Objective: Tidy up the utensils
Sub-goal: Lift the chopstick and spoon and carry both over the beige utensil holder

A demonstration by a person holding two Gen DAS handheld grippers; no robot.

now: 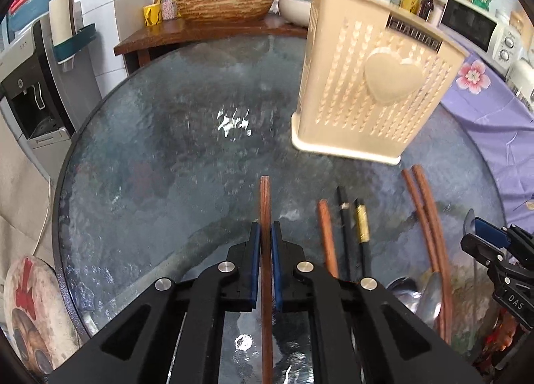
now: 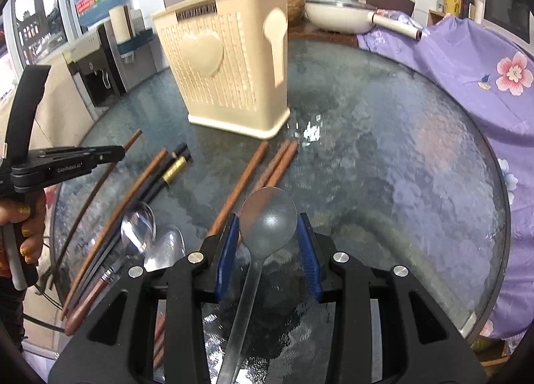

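My left gripper is shut on a brown wooden chopstick that runs straight out between its blue pads. In the right wrist view that left gripper is at the left, held by a hand, with the chopstick slanting. My right gripper is shut on a metal spoon, pads against the sides of its bowl and the handle running back under the jaws. A cream slotted utensil holder stands upright beyond both. More chopsticks and two spoons lie on the round glass table.
A purple floral cloth drapes over the table's right side. A lidded white pan and a wooden basin sit on the counter behind. A water dispenser stands at the left, with a round stool below the table edge.
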